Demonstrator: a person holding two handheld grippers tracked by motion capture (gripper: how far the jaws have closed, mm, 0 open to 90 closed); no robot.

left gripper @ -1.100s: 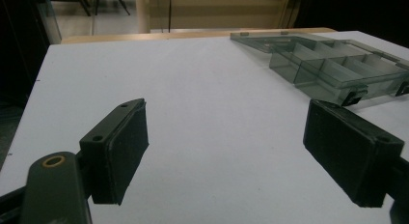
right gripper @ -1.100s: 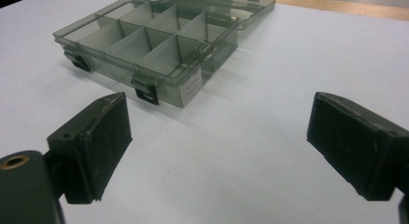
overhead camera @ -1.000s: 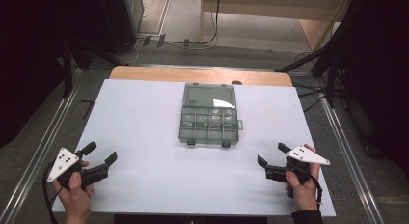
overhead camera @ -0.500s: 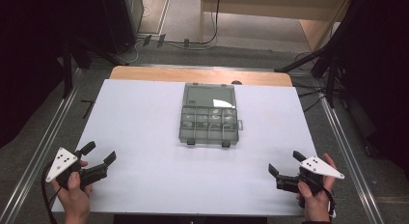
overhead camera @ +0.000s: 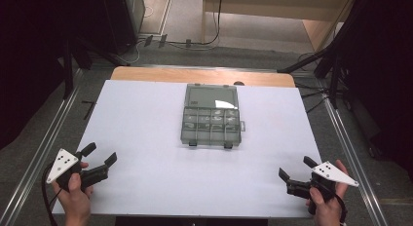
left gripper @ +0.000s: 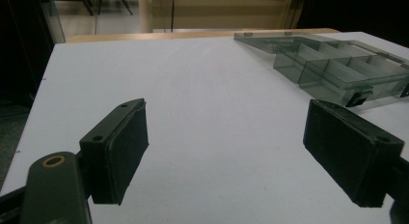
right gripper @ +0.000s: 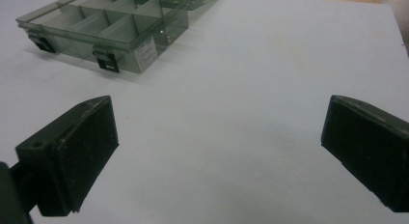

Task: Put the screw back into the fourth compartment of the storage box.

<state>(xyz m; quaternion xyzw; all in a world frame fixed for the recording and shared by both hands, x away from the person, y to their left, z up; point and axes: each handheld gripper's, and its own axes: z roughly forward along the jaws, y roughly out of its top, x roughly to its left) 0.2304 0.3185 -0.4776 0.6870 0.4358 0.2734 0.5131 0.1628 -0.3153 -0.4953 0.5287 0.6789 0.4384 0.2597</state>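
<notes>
High view: a clear grey compartment box [overhead camera: 212, 115] lies flat on the white table top [overhead camera: 146, 119], a little right of centre and toward the far edge. Its lid is swung fully open and rests flat on the table on the far side; the divided tray sits on the near side, with two dark latches on its near wall. Small items lie in several compartments, too small to identify.

The left gripper [overhead camera: 100, 158] is held by the left hand [overhead camera: 75, 187] at the near left corner of the table. Its jaws stand wide apart with nothing between them, and they point toward the far right. The box is well apart from it.

The right gripper [overhead camera: 294, 167] is held by the right hand [overhead camera: 324, 201] at the near right corner. Its jaws have just been opening and now stand wide apart, with nothing between them. They point to the left across the table, and the box is well apart from them.

Left gripper view: both black pads [left gripper: 120, 147] hang over bare table, and the box [left gripper: 337, 69] lies at the far right.

Right gripper view: both black pads [right gripper: 82, 147] hang over bare table, and the box [right gripper: 111, 28] lies at the far left, its latched wall facing the camera.
</notes>
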